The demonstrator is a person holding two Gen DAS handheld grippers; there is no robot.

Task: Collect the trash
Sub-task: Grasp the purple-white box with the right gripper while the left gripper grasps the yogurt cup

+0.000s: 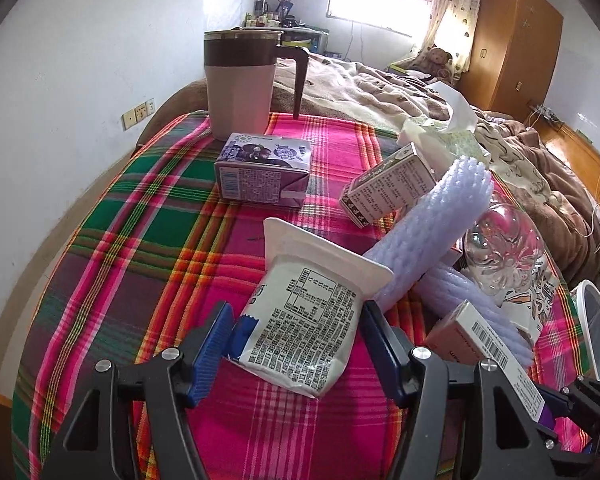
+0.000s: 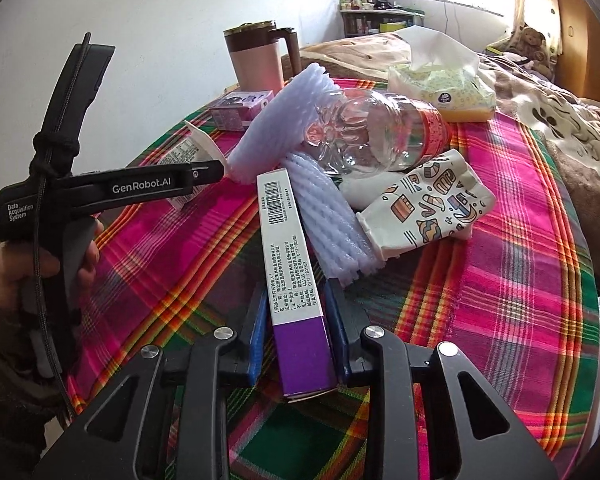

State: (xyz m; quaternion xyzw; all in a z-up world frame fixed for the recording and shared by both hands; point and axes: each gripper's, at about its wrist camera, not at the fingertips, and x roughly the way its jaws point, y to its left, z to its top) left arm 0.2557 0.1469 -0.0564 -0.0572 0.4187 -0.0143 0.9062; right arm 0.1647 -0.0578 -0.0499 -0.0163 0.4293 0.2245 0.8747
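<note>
Your left tongs [image 1: 296,344] are clamped on a white yogurt cup [image 1: 304,316], blue pads pressing its two sides, the cup tipped with its wide rim pointing away from you over the plaid cloth [image 1: 140,240] on the desk. Your right tongs [image 2: 296,332] are clamped on a long white-and-purple carton [image 2: 288,264], gripped at its purple end, barcode end pointing away toward the pile.

The rest of the trash sits in a heap between and beyond the two tongs: white foam fruit netting [image 2: 324,216] lies just beside the carton, a second piece of netting [image 2: 280,120] leans up behind it, a crushed clear bottle [image 2: 376,132] with a red label rests on top, and a printed paper pouch [image 2: 424,204] lies against the bottle's near side. Farther back, a purple drink carton [image 1: 264,168] lies flat near a pink lidded mug [image 1: 240,84], and a small brown-printed box [image 1: 388,188] is tilted against the netting. A yellow tissue pack [image 2: 440,88] sits at the far edge of the desk, beside the bed [image 1: 380,88].
</note>
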